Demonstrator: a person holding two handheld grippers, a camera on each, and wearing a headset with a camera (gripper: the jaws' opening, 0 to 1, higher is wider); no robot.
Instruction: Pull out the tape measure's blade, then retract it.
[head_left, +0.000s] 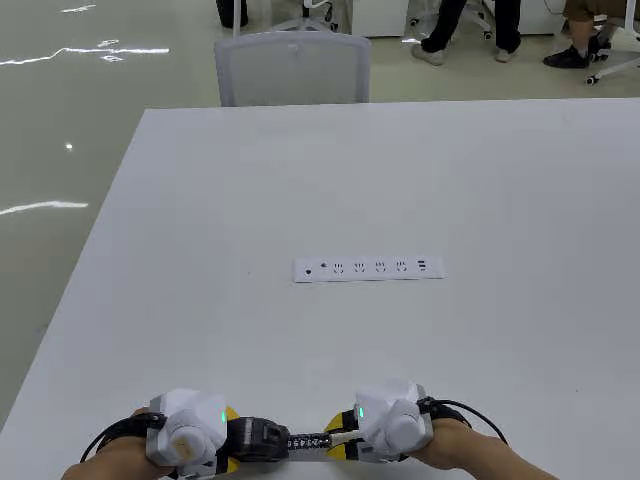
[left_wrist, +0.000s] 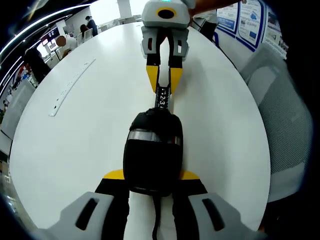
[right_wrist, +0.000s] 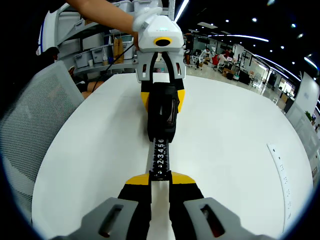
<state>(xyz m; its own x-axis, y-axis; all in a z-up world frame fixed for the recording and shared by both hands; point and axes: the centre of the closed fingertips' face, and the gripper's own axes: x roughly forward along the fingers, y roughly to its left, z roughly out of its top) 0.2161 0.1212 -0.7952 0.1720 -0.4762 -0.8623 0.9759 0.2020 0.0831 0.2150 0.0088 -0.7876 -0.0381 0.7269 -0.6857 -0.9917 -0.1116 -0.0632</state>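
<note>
WORKBENCH TRIAL: At the near edge of a white workbench (head_left: 300, 180), well short of the power strip (head_left: 368, 268) lying at its middle, a headset-wearing operator holds a black tape measure (head_left: 258, 438) between two handheld grippers. The left gripper (head_left: 232, 440) has its yellow-tipped jaws closed around the case (left_wrist: 152, 155), one on each flank, apparently to anchor the body so it cannot follow the pull. The right gripper (head_left: 338, 438) is pinched flat on the tip of the blade (head_left: 308, 440), the natural purchase for drawing it out. Only a short run of blade shows between them, its printed numerals in the low single digits. The pull therefore looks barely begun, or a retraction nearly done; nothing here settles which. The two tools face each other nose to nose along a line roughly parallel to the power strip, both held low over the tabletop, with the operator's hands (head_left: 455, 450) behind them at either side. Whether the case rests on the surface or hangs just above it cannot be made out. A grey mesh chair (head_left: 290, 68) stands at the far edge, beyond the strip.
</note>
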